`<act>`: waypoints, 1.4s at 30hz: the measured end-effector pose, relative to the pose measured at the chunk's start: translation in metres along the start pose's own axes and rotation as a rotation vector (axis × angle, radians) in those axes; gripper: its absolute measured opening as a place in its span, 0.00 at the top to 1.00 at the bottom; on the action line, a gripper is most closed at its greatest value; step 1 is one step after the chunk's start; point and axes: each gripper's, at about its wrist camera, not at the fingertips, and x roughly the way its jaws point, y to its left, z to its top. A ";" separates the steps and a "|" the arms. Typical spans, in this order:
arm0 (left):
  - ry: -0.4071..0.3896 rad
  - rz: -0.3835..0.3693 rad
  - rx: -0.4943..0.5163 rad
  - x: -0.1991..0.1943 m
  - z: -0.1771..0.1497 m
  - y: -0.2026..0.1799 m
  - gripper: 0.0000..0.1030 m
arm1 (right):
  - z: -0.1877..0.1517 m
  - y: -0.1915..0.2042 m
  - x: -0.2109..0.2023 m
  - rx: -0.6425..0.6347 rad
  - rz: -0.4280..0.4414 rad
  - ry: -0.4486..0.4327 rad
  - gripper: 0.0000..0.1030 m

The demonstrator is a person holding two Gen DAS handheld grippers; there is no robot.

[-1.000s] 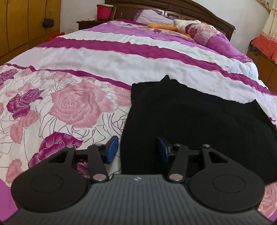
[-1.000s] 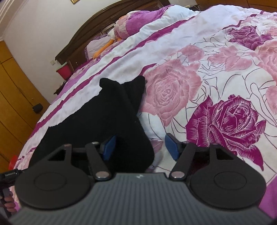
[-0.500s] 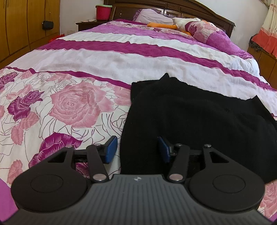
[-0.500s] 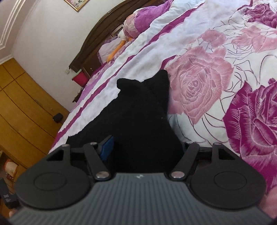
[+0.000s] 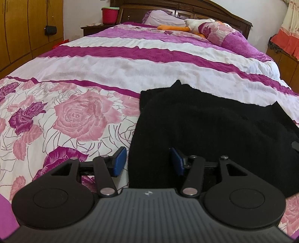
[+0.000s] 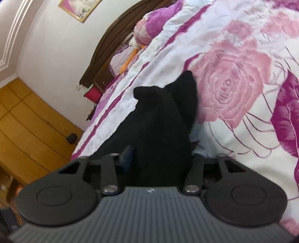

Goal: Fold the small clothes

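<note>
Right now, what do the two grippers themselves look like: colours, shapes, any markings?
Both look alike. The left gripper has a matte black ribbed body with a small round logo, two round black discs at the sides, black link arms on silver pivot pins, and blue pads on its fingers. The right gripper has the same build; only one blue pad shows. No cables or sleeves show.

Rose-print bedspread [image 5: 78,115], red bucket [image 5: 109,15] on nightstand [image 5: 97,28], wooden wardrobe [image 5: 22,30]
</note>
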 end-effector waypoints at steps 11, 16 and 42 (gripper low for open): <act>-0.039 -0.047 0.023 -0.018 0.000 0.000 0.43 | 0.008 0.010 -0.010 0.129 0.062 -0.012 0.81; -0.066 -0.069 0.032 -0.030 0.004 0.008 0.43 | 0.014 0.045 -0.017 0.057 0.068 -0.027 0.82; -0.201 -0.047 -0.015 -0.076 -0.001 0.094 0.43 | -0.156 0.283 0.123 -0.938 -0.090 0.352 0.80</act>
